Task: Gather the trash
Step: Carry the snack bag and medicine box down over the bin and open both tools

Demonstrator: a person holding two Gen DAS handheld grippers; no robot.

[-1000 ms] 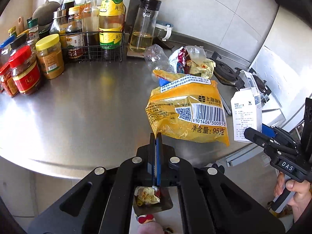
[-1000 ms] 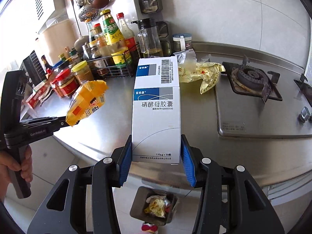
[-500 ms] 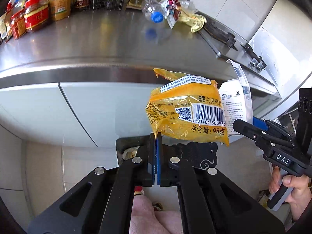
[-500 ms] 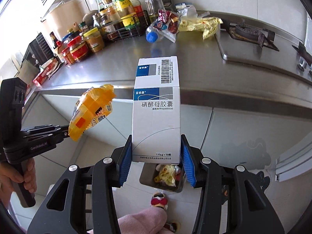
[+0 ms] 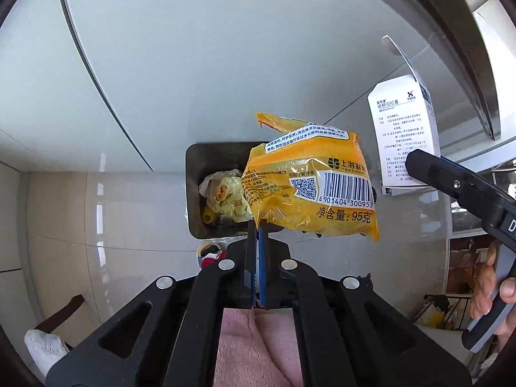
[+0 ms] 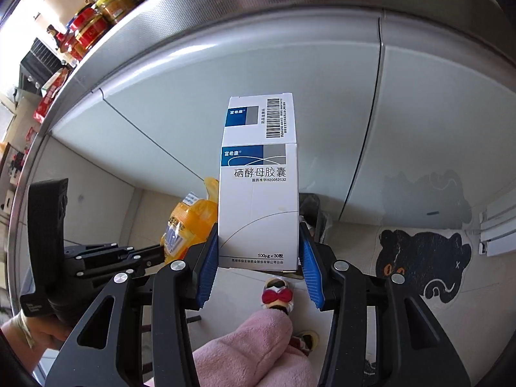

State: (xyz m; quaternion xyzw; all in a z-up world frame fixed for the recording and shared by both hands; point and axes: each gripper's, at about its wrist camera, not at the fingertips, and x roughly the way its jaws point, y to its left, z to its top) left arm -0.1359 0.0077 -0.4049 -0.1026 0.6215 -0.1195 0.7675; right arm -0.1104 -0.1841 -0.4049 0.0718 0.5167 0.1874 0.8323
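1. The left gripper (image 5: pixel 257 225) has its fingers pressed together on a corner of the yellow snack bag (image 5: pixel 309 190), which hangs over the dark trash bin (image 5: pixel 193 193) on the floor.
2. The right gripper (image 6: pixel 258 258) pinches a white medicine box (image 6: pixel 259 200) upright between its blue fingers (image 6: pixel 206 264), in front of the white cabinet doors (image 6: pixel 338 103).
3. Crumpled wrappers (image 5: pixel 225 193) lie inside the bin.
4. Jars (image 6: pixel 93 29) stand on the bench (image 6: pixel 193 9) above.
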